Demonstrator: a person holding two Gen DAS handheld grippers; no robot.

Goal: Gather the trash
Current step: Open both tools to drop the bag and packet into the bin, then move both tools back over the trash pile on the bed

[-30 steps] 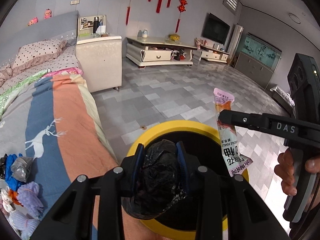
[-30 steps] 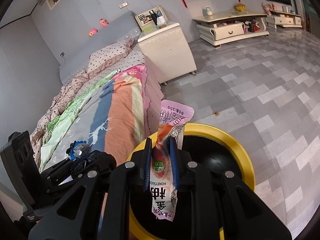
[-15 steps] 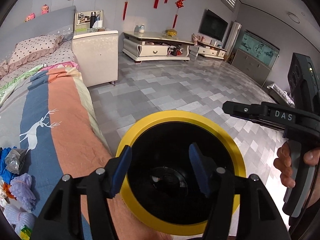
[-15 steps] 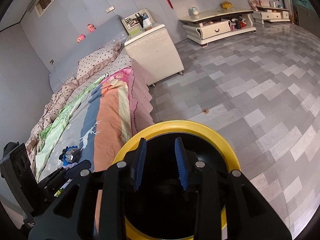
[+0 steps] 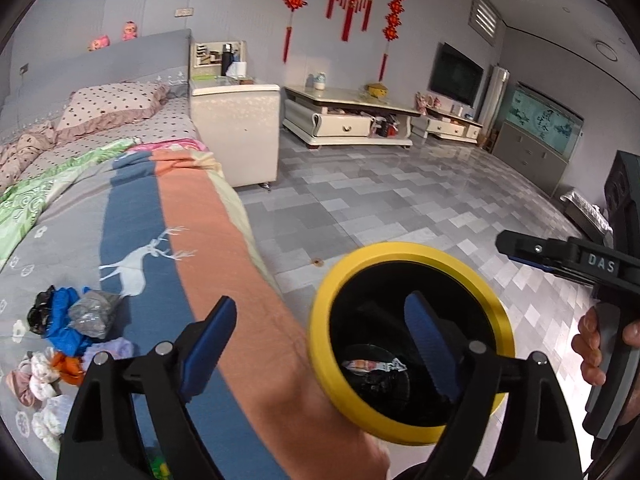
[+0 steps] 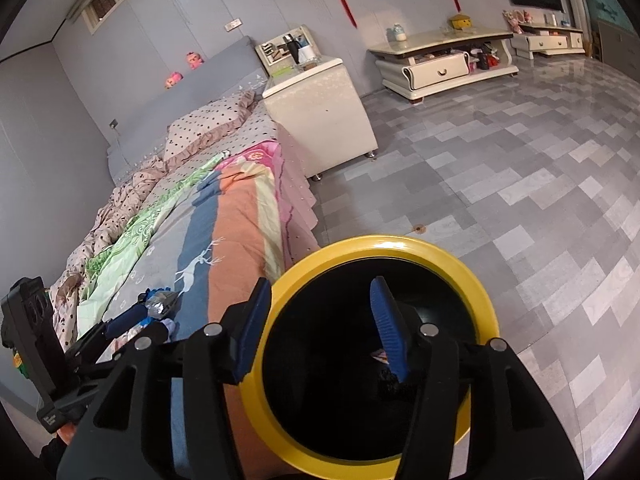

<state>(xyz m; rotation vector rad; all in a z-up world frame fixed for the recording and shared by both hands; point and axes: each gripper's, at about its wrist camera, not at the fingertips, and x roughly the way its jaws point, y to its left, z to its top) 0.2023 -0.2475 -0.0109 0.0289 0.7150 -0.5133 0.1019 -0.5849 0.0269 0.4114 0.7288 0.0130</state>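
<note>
A black bin with a yellow rim [image 5: 408, 252] [image 6: 380, 244] stands on the floor against the bed's edge. At its bottom lie a pink snack wrapper [image 5: 370, 365] [image 6: 379, 356] and a black crumpled bag [image 5: 380, 384]. My left gripper [image 5: 320, 332] straddles the bin's left rim; its jaws are opening with nothing between them. My right gripper [image 6: 322, 320] hangs over the bin's mouth, jaws opening and empty; it also shows from the side as the right gripper [image 5: 520, 250] at the right of the left wrist view. A pile of trash [image 5: 72, 320] [image 6: 156, 304] lies on the bedspread to the left.
The bed [image 5: 132, 208] with a striped deer-print cover fills the left. A white nightstand [image 5: 236, 128] stands beyond it and a low TV cabinet [image 5: 348, 120] against the far wall. Grey tiled floor [image 6: 520, 184] spreads to the right. A hand [image 5: 592, 352] grips the right tool's handle.
Both grippers let go: the black bag and the pink wrapper dropped into the bin. Both sets of jaws widened, and the left gripper shifted left toward the bed.
</note>
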